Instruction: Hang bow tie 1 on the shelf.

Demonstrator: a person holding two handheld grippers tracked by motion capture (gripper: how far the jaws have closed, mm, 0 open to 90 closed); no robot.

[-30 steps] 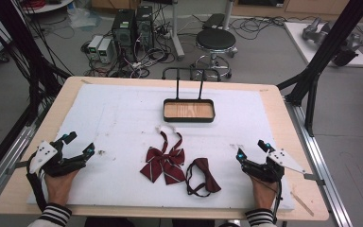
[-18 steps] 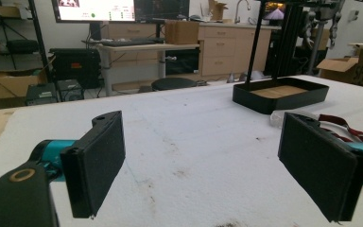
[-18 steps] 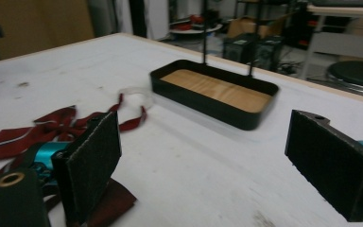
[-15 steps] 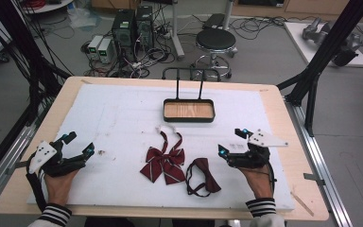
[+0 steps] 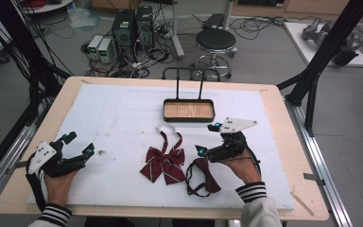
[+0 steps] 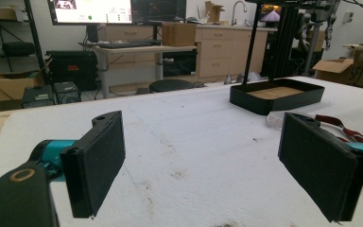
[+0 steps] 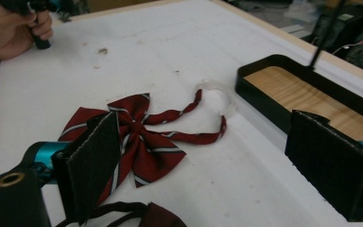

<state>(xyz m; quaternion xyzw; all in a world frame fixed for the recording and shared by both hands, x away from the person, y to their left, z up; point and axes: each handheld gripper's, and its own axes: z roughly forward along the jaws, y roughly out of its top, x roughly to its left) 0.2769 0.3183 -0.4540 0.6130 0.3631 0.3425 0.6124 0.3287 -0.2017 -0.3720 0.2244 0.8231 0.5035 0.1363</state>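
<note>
A: Swinging in from the desk's right edge, your right tongs now hang above the plain dark-maroon bow tie with the black neck strap. A second ago they sat low by that edge, so you are lining up on the ties.

B: And the left?

A: Your left tongs have not shifted; they rest near the left edge of the white foam-covered desk, jaws spread wide with nothing between them.

B: Are the right ones gripping yet?

A: No. Their jaws stand wide apart and empty, touching nothing. In the right gripper view they frame the dark-red striped bow tie with its trailing ribbon, which lies flat mid-desk, just left of the plain one.

B: Where would it go?

A: Likely the black wood-floored tray with the wire handle, just behind the ties. Neither tie is lifted yet.
</note>
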